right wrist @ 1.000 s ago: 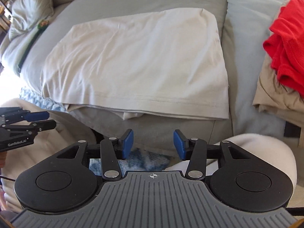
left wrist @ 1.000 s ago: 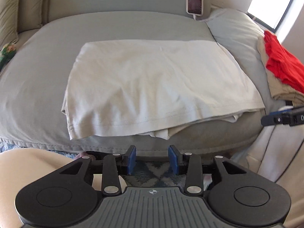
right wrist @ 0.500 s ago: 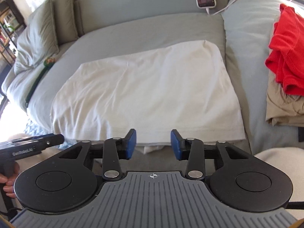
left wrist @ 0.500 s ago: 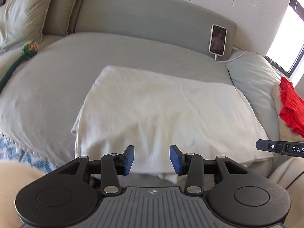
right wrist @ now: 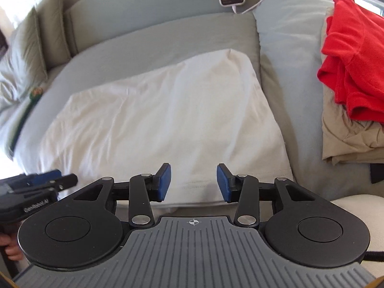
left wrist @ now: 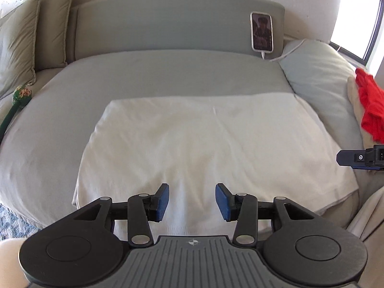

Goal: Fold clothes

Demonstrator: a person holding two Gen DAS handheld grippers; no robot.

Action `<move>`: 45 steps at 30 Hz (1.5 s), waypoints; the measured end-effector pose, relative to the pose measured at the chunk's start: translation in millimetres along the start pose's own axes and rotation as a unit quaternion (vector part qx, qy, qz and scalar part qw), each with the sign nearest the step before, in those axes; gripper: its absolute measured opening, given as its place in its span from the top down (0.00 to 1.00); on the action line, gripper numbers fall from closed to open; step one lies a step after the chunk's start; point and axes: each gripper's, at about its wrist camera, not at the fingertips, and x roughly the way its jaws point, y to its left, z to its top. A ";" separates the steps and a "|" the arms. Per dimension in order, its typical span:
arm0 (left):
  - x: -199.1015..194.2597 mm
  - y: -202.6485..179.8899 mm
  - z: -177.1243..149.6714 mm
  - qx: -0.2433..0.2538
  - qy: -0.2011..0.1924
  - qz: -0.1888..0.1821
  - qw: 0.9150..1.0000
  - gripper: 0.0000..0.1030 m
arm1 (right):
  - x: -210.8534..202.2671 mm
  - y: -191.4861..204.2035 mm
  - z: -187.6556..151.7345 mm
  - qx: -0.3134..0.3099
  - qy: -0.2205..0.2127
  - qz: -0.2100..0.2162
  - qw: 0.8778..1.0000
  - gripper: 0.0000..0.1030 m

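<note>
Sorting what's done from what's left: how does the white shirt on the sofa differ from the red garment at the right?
The white shirt lies spread flat and smooth on the seat cushion; the red garment is bunched and creased. The white shirt rests directly on the sofa; the red garment sits on top of a tan garment. The white shirt is right in front of both open hand-held grippers; the red garment lies off to the right. Neither is gripped.

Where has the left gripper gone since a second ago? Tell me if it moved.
Yes. The left gripper has moved forward: its fingers now lie over the white shirt, past its near hem, and the propped phone looks larger.
</note>
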 end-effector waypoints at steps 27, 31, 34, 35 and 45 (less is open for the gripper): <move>140.5 12.5 75.3 -0.062 0.005 0.030 0.998 0.53 | 145.2 -125.5 161.1 0.281 -0.002 0.035 0.959 0.48; 142.0 9.0 75.6 -0.043 0.003 0.040 0.998 0.53 | 170.5 -135.7 166.8 0.327 0.018 0.069 0.942 0.59; 142.3 10.6 75.8 -0.046 0.003 0.038 0.998 0.53 | 184.4 -136.6 169.6 0.349 0.049 0.093 0.931 0.61; 142.6 10.6 75.9 -0.046 0.002 0.038 0.998 0.53 | 187.9 -136.3 170.1 0.353 0.060 0.096 0.929 0.63; 142.1 12.9 73.2 -0.046 -0.001 0.034 0.998 0.53 | 145.8 -118.9 177.9 0.278 -0.036 0.015 0.960 0.96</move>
